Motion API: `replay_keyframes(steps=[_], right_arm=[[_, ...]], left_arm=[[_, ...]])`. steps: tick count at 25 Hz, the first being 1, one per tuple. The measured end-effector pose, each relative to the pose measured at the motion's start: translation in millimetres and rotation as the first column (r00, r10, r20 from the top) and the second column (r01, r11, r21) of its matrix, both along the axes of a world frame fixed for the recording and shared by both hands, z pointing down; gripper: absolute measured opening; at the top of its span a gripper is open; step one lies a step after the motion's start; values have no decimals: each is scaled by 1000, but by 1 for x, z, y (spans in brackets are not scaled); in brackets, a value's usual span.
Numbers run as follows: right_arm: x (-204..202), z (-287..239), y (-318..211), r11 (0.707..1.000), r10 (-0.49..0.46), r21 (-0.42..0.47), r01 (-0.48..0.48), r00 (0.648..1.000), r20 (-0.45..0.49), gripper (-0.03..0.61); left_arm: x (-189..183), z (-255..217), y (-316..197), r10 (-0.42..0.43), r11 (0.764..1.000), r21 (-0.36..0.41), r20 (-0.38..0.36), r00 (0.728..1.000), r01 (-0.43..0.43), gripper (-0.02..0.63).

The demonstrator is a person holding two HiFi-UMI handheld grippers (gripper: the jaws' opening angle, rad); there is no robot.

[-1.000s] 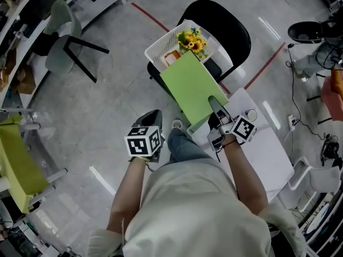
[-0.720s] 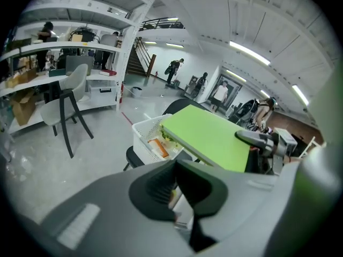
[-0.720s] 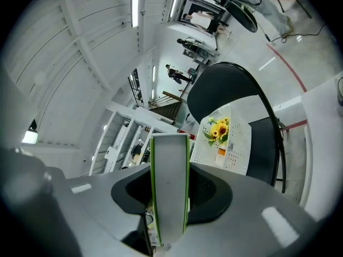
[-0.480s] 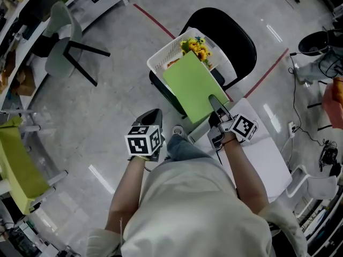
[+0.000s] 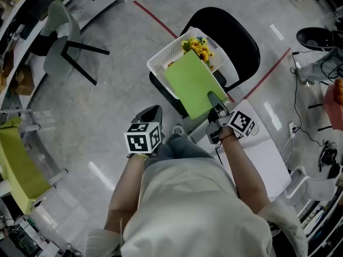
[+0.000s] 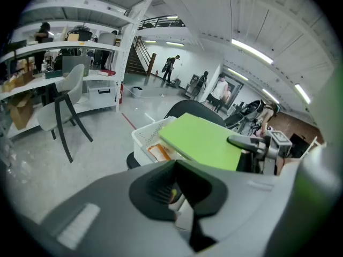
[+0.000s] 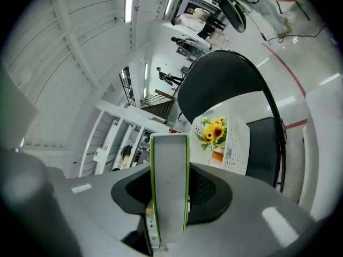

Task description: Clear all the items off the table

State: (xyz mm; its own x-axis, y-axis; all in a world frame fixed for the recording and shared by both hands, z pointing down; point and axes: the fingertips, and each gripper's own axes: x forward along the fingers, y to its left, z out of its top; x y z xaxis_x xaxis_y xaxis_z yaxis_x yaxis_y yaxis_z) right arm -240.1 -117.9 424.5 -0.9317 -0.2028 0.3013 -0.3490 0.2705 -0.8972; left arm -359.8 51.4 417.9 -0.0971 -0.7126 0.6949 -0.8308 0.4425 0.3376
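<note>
Right gripper [image 5: 214,98] clamped on a flat green-covered book [image 5: 192,82], held out over the basket.
Its jaws pinch the book's near edge. The book covers most of a white perforated plastic basket [image 5: 159,55] on a black chair [image 5: 236,31]; yellow sunflowers [image 5: 197,46] show at the basket's far end. The left gripper [image 5: 150,115], jaws together and empty, hangs over the floor beside the white table [image 5: 268,154].

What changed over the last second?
The right tool, shut on the green book, carried it further over the white basket on the black chair, so the book now hides more of the basket's contents. The grip stayed the same, and the left tool stayed empty.
</note>
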Motion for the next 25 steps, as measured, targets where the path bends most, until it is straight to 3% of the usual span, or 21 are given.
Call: replay_keyframes(steps=[13,25], right_arm=[[-12,33,-10,999,39,-25,-42,995,-90,141],[-48,57,-19,998,35,-44,-43,985,-167,141]], left_arm=[[-24,8,-12,-3,1000,-17,8,1000,3,9],[-58,26,-50,84,996,-37,-19,996,-85,9]])
